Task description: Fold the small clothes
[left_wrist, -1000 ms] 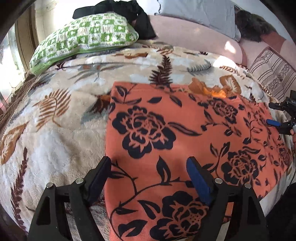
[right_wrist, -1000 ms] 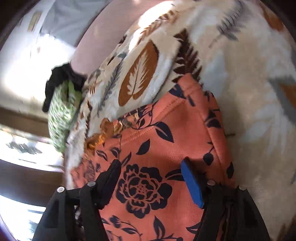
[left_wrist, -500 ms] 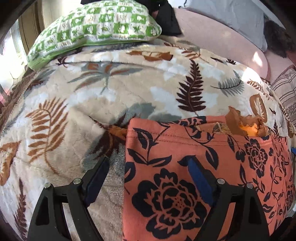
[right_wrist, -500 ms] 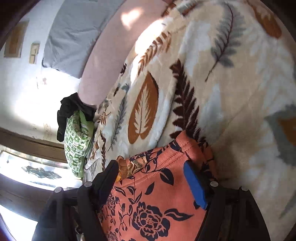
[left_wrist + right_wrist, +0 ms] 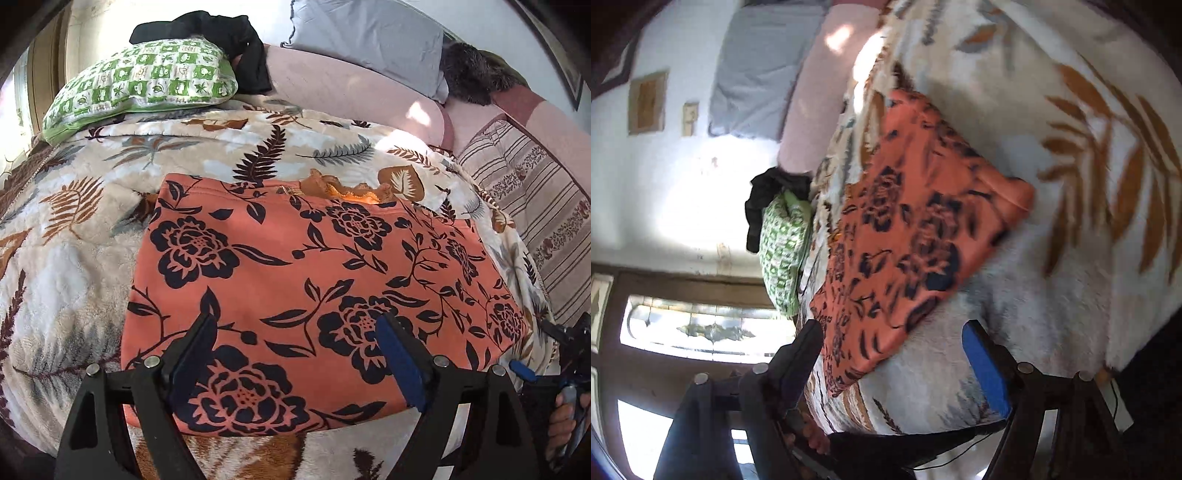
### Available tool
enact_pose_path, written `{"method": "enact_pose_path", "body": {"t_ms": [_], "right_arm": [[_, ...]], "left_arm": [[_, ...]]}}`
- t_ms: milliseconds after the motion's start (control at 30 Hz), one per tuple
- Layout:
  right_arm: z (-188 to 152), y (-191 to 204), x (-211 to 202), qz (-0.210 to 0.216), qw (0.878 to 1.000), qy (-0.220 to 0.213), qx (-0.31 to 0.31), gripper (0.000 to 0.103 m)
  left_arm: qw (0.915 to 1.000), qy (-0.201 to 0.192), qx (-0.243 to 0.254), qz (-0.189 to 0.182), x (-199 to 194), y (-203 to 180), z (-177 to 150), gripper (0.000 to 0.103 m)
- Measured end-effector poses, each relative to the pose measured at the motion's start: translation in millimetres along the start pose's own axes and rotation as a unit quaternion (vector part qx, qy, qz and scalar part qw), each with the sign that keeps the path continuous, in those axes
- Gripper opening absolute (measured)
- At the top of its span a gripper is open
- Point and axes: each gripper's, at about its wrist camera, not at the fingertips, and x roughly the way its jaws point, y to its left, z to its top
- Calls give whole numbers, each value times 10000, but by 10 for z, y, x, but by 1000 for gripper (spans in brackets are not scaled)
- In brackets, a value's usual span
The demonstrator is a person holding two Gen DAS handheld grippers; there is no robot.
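Note:
A folded orange garment with a black flower print [image 5: 317, 280] lies flat on the leaf-patterned blanket [image 5: 74, 266]. A ruffled orange trim [image 5: 343, 188] peeks out at its far edge. My left gripper [image 5: 295, 354] is open and empty, just above the garment's near edge. My right gripper [image 5: 894, 354] is open and empty, off the garment's corner near the bed edge; it also shows at the right border of the left wrist view [image 5: 565, 354]. The garment shows blurred in the right wrist view [image 5: 908, 236].
A green checked pillow [image 5: 144, 85] with a black cloth [image 5: 221, 37] on it lies at the head of the bed. A grey pillow [image 5: 369, 40], a pink bolster [image 5: 351, 96] and a striped cushion [image 5: 535, 206] lie beyond. A window [image 5: 683, 325] is beside the bed.
Both grippers have drawn back from the garment's far edge toward its near side. The garment now lies folded and free of both grippers. The right wrist view has swung and blurred.

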Motion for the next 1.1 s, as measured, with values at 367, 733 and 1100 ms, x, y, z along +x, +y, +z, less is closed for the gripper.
{"method": "enact_pose_path", "body": {"t_ms": [367,733,1100], "right_arm": [[368,114,44,-744,9947,-625,-328,8],[675,378,-457,-1222,9783,-1068,-1285,76],[1989,636,1222,-1220,9730,968,-1706,41]], "left_arm": [[9934,330,812,735,465,-130,-181,92],[9981,174,544,220,343,-143,16,92],[9961,237,759,391,537,-111,-132,93]]}}
